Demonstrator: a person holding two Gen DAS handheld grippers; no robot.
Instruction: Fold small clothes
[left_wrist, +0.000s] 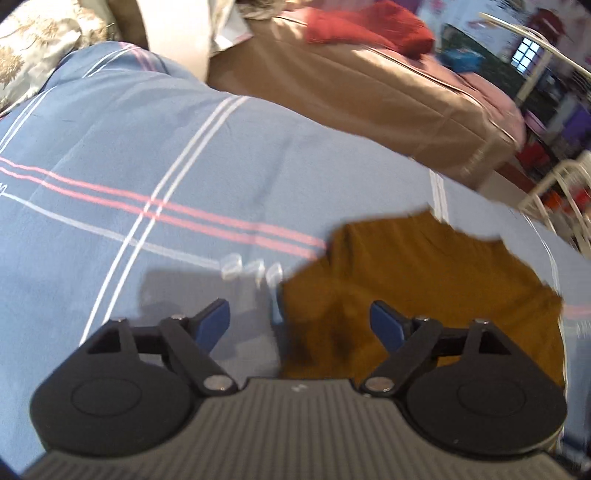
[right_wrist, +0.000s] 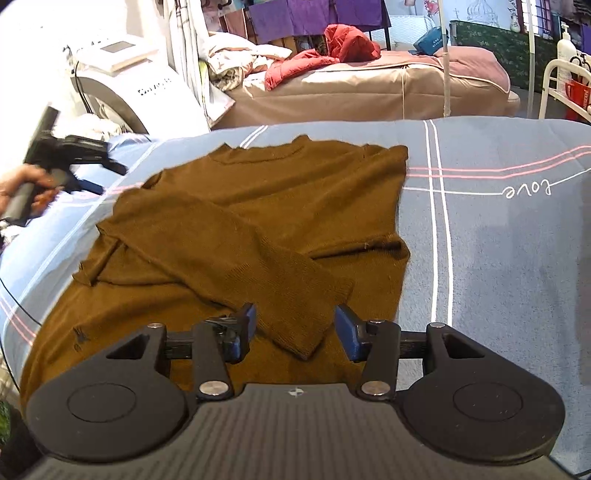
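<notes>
sweater: brown sweater (right_wrist: 266, 206) lies flat on the blue bed cover (right_wrist: 498, 258), middle of frame | feel: soft, light, floppy | grab: sleeve cuff or hem edge | left claw (left_wrist: 299, 325) wide, empty | right claw (right_wrist: 295, 332) wide, empty, over the cuff

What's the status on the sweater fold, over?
Left claw open, empty. Right claw open over sleeve cuff. Brown knit sweater flat on blue striped bedsheet, one sleeve folded across. Nothing obstructing.
</notes>
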